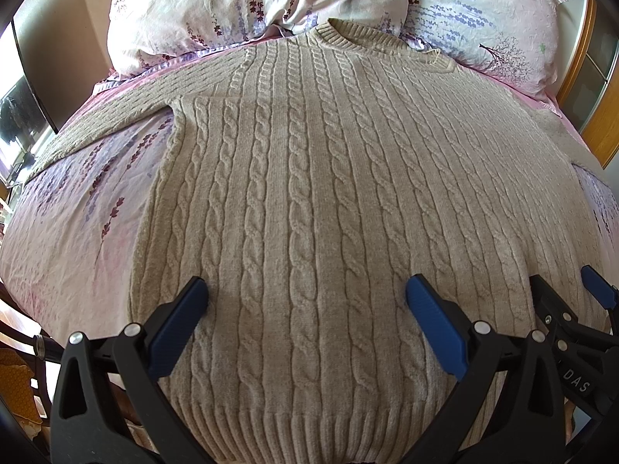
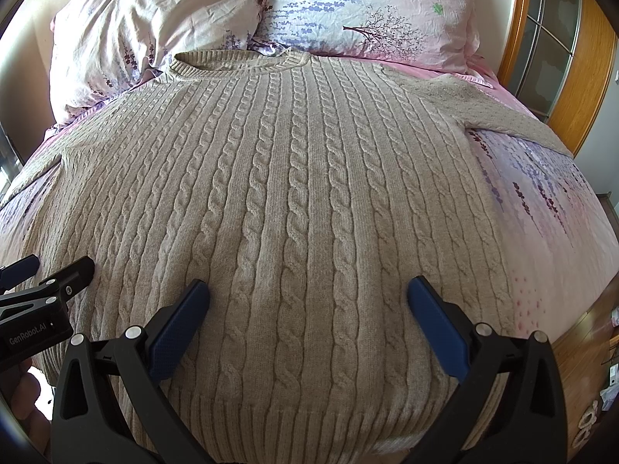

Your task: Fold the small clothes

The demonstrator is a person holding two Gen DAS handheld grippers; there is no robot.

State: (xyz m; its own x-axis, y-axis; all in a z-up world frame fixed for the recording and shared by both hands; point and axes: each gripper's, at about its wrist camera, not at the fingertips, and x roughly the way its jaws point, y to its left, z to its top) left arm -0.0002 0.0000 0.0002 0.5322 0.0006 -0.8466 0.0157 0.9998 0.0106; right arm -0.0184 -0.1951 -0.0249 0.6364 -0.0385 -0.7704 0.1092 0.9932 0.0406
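Beige sweater (image 1: 309, 193) spread flat on the bed (image 1: 69, 232), neck up by the pillows (image 1: 232, 4), ribbed hem at the near edge. Long way running from near edge to pillows. Left gripper (image 1: 307, 301) wide open, holding nothing, over the hem. Right gripper (image 2: 308, 301) wide open too, just beside it. Sleeves out toward both side edges. Each gripper nearer its own side. Nothing folded yet.
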